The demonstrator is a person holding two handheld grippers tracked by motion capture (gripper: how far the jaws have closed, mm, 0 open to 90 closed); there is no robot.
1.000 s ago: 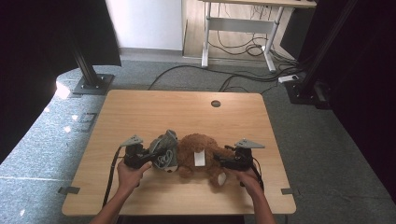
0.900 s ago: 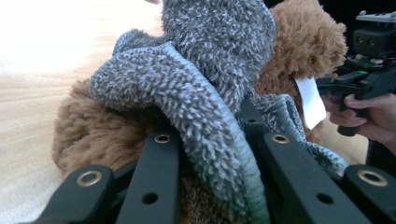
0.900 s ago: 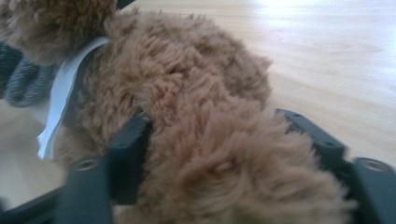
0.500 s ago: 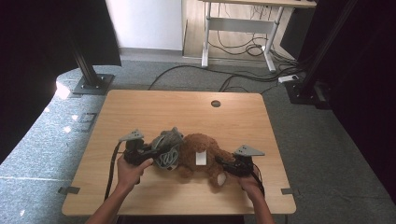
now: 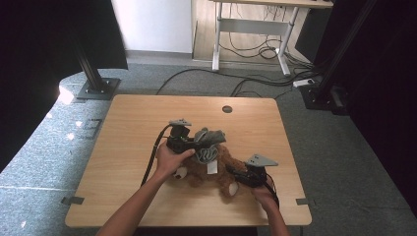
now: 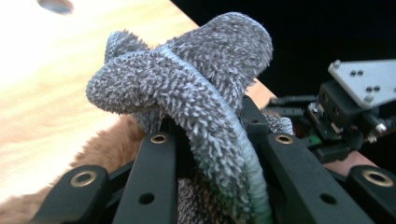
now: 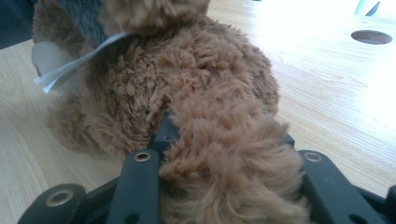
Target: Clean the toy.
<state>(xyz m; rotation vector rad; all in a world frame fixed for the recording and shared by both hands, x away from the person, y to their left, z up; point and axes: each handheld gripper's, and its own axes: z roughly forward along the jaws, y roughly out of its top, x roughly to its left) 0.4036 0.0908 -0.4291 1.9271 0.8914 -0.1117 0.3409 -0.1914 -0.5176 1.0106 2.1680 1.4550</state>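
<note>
The brown plush bear lies on the near middle of the table, with a grey terry garment bunched over its far end. My left tool is clamped on that grey cloth; my right tool has closed on a furry leg at the bear's near right. To do this well, I'd hold the leg steady and draw the cloth away gently. The bear's head is hidden, and the white tag is unreadable.
</note>
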